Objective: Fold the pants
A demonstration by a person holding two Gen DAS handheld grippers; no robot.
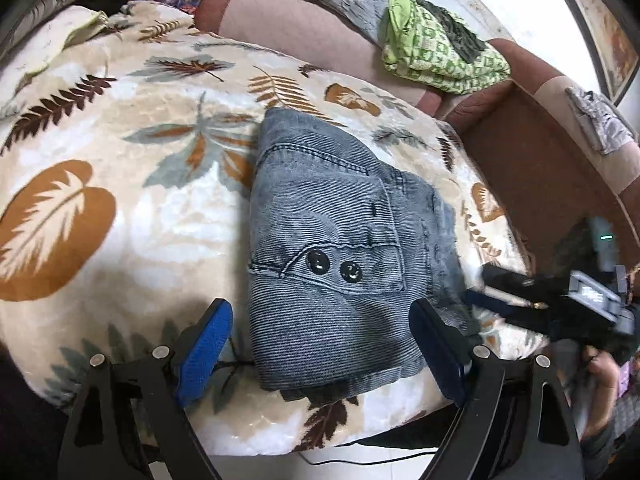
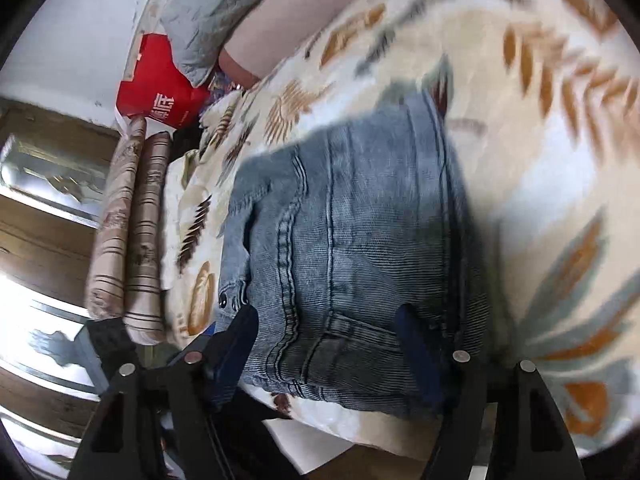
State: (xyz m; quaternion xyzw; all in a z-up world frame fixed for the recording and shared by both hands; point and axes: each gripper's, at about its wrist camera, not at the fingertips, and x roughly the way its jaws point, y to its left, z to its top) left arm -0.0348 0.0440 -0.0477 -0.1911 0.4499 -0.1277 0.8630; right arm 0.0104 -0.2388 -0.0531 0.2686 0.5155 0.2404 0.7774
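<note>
Denim pants (image 1: 336, 248): grey-blue, lay folded into a compact block on the leaf-print blanket (image 1: 120, 184), close to the blanket's near edge; two dark buttons (image 1: 332, 266) showed beside a stitched pocket seam on the top layer.
Fold state: several layers stacked; a darker layer peeked out under the near edge of the block.
Blanket: cream plush with brown, tan and grey leaves, draped over a raised surface; its near edge dropped toward a pale floor.
Left gripper (image 1: 320, 354): jaws spread wide, blue pads either side of the block's near edge; nothing pinched, pads clear of the cloth as far as the left wrist view showed.
Right gripper (image 2: 328, 354): jaws apart, straddling the near end of the denim block; whether the dark pads touched the cloth could not be told, as the right wrist view was motion-blurred.
Right gripper, seen from left wrist view: black body at the blanket's right edge, blurred, with part of a hand (image 1: 600, 376) beneath it.
Surroundings: pink-brown sofa (image 1: 304, 36) behind the blanket's far edge, green patterned cloth (image 1: 436, 52) on it; red bag (image 2: 160, 88) past the far left corner.
</note>
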